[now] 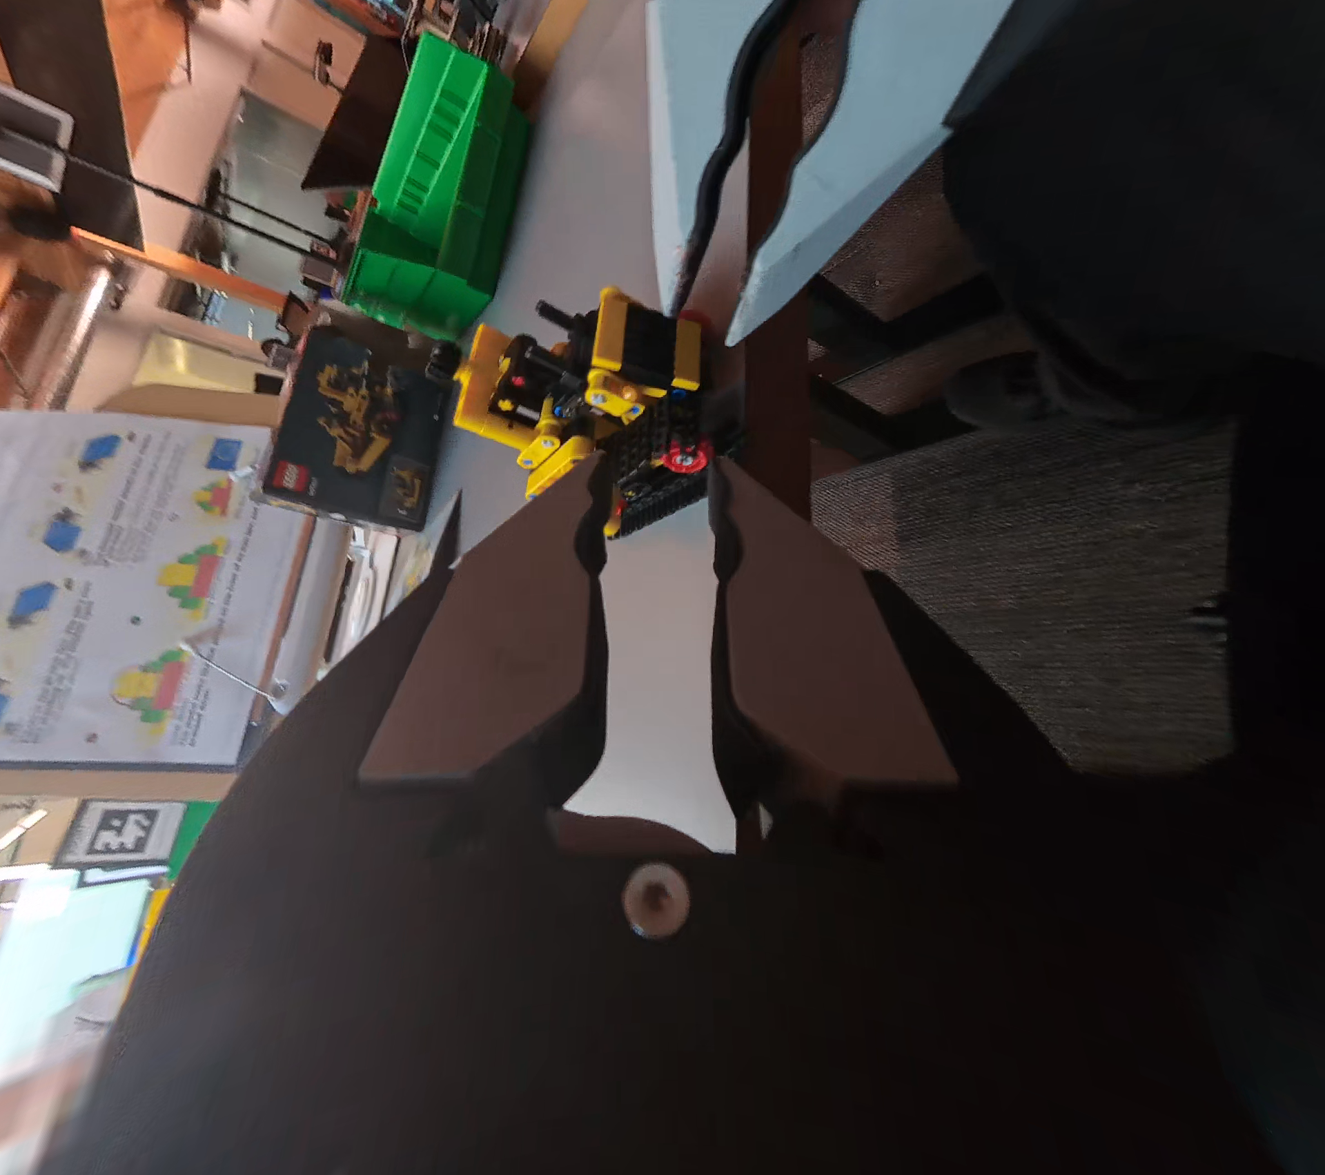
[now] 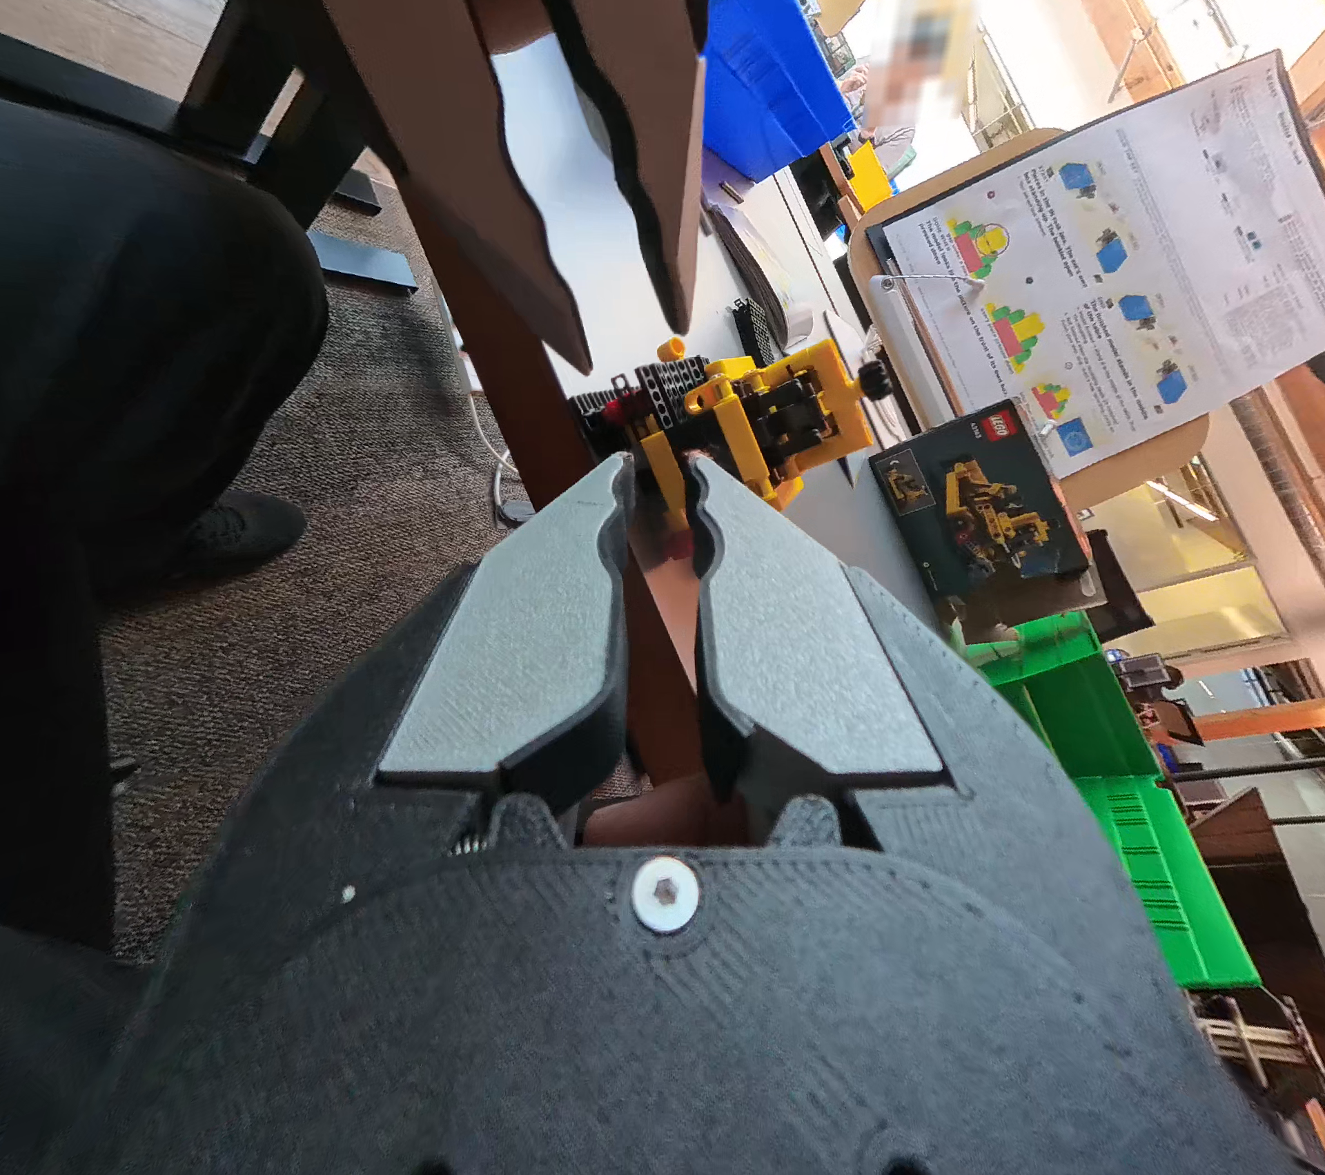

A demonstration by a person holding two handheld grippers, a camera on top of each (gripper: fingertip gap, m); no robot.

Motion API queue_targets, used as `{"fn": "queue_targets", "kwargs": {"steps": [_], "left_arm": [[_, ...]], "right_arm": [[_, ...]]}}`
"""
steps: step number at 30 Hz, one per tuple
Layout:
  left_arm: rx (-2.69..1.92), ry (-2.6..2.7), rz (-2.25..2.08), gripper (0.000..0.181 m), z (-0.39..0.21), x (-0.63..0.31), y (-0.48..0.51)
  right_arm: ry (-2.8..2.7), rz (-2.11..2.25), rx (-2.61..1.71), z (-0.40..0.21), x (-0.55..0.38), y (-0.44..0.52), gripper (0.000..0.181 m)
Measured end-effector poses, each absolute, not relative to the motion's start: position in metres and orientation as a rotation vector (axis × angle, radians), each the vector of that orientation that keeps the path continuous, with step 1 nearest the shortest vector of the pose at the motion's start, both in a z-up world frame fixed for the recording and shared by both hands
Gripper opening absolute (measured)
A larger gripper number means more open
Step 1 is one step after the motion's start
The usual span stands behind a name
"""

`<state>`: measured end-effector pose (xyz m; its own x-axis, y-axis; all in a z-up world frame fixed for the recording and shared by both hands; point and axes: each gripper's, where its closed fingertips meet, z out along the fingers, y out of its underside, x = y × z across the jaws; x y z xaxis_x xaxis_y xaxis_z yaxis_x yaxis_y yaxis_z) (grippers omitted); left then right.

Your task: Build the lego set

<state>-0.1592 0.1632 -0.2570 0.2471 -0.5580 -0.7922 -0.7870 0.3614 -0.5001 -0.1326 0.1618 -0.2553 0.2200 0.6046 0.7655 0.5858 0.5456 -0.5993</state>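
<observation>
Worktop [image 1: 609,151]: white, with a dark wooden edge; brown carpet [image 2: 387,495] below it.

Left gripper [image 1: 656,481]: brown fingers, jaws parted wide, nothing between them; the tips sit just short of the model's black track.

Right gripper [image 2: 659,473]: grey fingers, jaws narrowed around a yellow part of the model; whether they clench it I cannot tell.

Lego bulldozer model [image 1: 602,394]: yellow and black, red hubs, at the worktop edge directly ahead of both jaws.

Lego box [image 2: 982,509]: black, beyond the model.

Green bin [image 1: 437,186]: beside the box.

Blue bin [image 2: 767,65]: farther along the worktop.

Instruction sheet [image 2: 1118,258]: propped upright behind the box.
</observation>
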Motion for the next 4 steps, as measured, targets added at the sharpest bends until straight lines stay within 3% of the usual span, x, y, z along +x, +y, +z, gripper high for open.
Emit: {"fn": "queue_targets", "kwargs": {"steps": [1,4], "left_arm": [[-1.290,1.436,0.254,0.022,-0.2579,-0.1565,0.1623],[-1.288,1.456,0.300,0.023,-0.2640,-0.1552,0.1653]], "right_arm": [[-1.434,0.024,-1.102,-0.2553,-0.1320,0.1621,0.011],[-1.431,0.032,-1.109,-0.2558,-0.1303,0.1629,0.011]]}}
